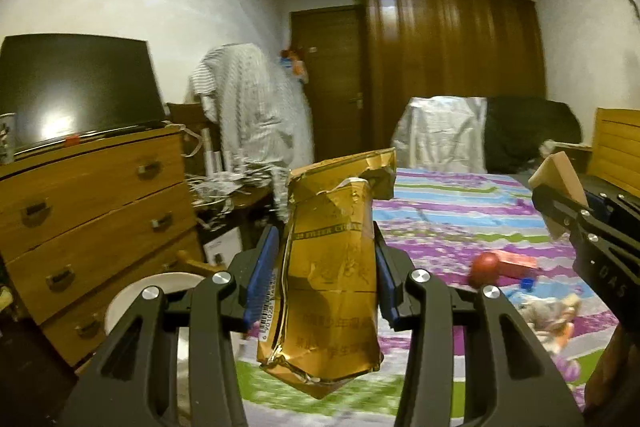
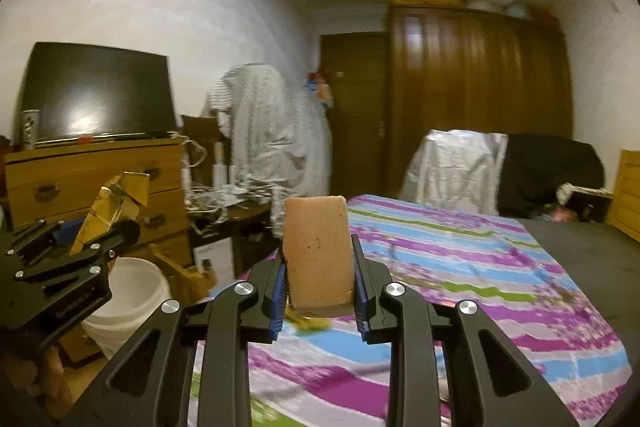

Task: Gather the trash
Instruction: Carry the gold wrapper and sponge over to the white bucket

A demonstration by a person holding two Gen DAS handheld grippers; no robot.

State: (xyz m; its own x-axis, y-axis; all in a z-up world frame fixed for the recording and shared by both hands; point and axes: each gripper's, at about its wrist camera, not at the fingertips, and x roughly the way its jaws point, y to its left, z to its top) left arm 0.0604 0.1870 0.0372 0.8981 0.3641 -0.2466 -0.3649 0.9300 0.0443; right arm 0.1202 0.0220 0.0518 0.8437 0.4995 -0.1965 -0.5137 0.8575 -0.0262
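My left gripper is shut on a crumpled gold cigarette pack and holds it upright in the air over the bed's near edge. It also shows at the left of the right wrist view. My right gripper is shut on a tan sponge-like block, held up above the striped bedsheet; the block also shows at the right edge of the left wrist view. A white bucket stands on the floor left of the bed, below the left gripper.
The bed with a striped sheet fills the right. A red ball, an orange box and small toys lie on it. A wooden dresser with a TV stands left. A wardrobe is behind.
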